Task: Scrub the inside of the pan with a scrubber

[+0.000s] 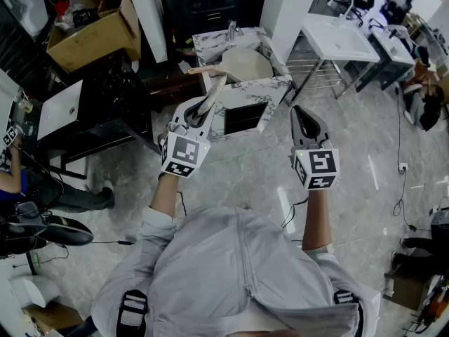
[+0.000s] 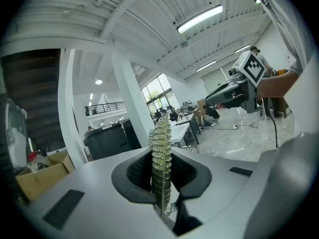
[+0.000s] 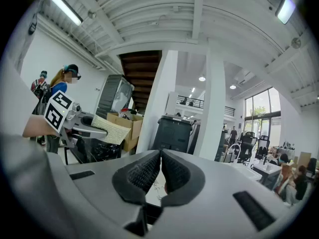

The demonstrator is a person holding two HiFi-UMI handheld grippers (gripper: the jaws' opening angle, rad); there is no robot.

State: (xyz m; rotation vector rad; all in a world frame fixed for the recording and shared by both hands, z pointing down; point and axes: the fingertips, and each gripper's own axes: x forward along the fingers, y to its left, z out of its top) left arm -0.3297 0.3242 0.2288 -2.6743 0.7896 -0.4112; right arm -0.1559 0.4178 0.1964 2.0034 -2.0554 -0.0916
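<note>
A pale round pan (image 1: 247, 63) lies on the marble counter (image 1: 231, 112) ahead of me, its handle pointing left. My left gripper (image 1: 205, 107) is shut on a flat beige mesh scrubber (image 1: 215, 90), held up in the air short of the pan. In the left gripper view the scrubber (image 2: 161, 163) stands edge-on, pinched between the dark pads. My right gripper (image 1: 298, 111) hovers to the right of the counter, over the floor. Its jaws are shut with nothing between them, and in the right gripper view the pads (image 3: 149, 171) meet at the tips. Both gripper views point up and away from the pan.
An open cardboard box (image 1: 95, 23) sits at the far left, with a black cabinet (image 1: 105, 111) below it. A white sink stand (image 1: 337, 37) is at the far right. A person's legs and shoes (image 1: 63, 202) show at the left edge. Cables trail over the grey floor.
</note>
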